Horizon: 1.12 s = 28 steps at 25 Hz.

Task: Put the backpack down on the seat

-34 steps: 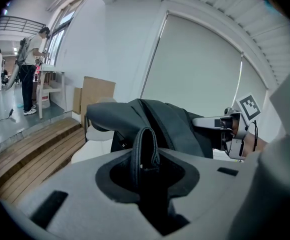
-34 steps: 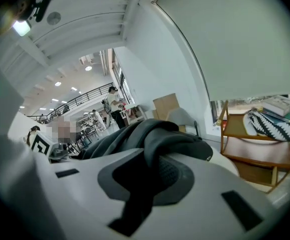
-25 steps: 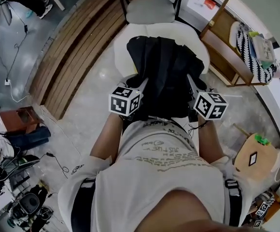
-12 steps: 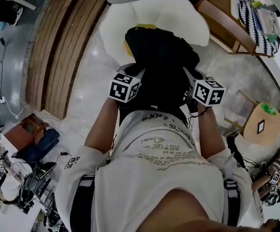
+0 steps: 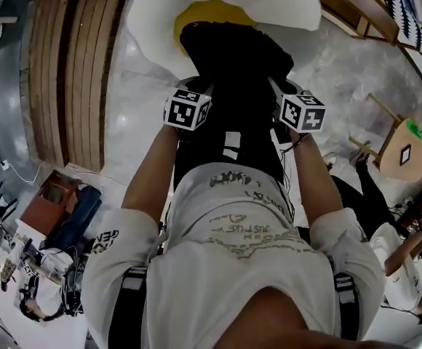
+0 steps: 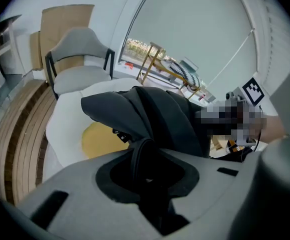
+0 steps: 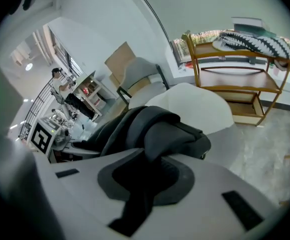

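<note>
Over one white seat [image 5: 153, 13], left gripper [image 6: 147, 161] and right gripper [image 7: 147, 181] jaws clamp one backpack [image 5: 233, 49]

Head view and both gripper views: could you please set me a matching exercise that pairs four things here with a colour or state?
Things:
1. backpack
2. seat
3. left gripper
4. shelf

Colour or state:
A. white with a yellow centre
B. wooden
C. shut on the backpack
D. black

Pairs: 1-D, 2-A, 3-C, 4-B.
</note>
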{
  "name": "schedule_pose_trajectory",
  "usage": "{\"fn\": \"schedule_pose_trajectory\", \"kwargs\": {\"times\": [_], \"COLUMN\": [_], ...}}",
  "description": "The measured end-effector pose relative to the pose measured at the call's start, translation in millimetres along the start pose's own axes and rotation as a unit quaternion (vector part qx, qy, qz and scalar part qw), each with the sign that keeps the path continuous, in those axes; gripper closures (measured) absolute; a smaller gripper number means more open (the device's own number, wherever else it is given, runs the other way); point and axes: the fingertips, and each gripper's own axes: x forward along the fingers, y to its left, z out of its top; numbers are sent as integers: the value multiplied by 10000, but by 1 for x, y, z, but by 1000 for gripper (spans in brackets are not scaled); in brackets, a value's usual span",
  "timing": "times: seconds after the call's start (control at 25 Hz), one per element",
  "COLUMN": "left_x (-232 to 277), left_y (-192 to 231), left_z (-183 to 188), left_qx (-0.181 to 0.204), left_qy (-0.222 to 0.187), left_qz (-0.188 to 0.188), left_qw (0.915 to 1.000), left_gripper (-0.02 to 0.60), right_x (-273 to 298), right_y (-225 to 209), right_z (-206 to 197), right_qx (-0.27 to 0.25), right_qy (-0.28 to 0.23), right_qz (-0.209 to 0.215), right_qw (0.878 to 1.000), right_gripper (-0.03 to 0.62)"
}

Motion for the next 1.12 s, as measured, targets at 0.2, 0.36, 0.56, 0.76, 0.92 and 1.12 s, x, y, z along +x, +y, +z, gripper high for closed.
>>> {"fn": "schedule_pose_trajectory", "kwargs": {"times": [0.2, 0.36, 0.56, 0.76, 0.92, 1.12], "left_x": [43, 70, 105, 134, 146, 169], "left_y": [23, 49, 86, 112, 127, 150], "left_z": [-12, -27, -46, -74, -87, -93], "left_qx": [-70, -51, -166, -396, -358, -336], "left_qy": [233, 376, 575, 890, 907, 780], "left_qz": [-77, 14, 171, 187, 88, 134], "left_qw": [9997, 9993, 9981, 9951, 9952, 9963], "left_gripper": [486, 489, 491, 492, 492, 492], "right_x": [40, 74, 125, 161, 177, 199], "right_y": [-24, -33, -52, -72, -83, -92], "right_z": [-9, -22, -42, -67, -86, -89], "right_qx": [57, -152, -153, 313, 588, 394], "right_qy": [144, 327, 607, 697, 675, 702], "right_qz": [-204, -222, -211, -330, -334, -286], "right_qw": [9997, 9991, 9978, 9965, 9954, 9963], "right_gripper": [545, 545, 545, 545, 545, 545]}}
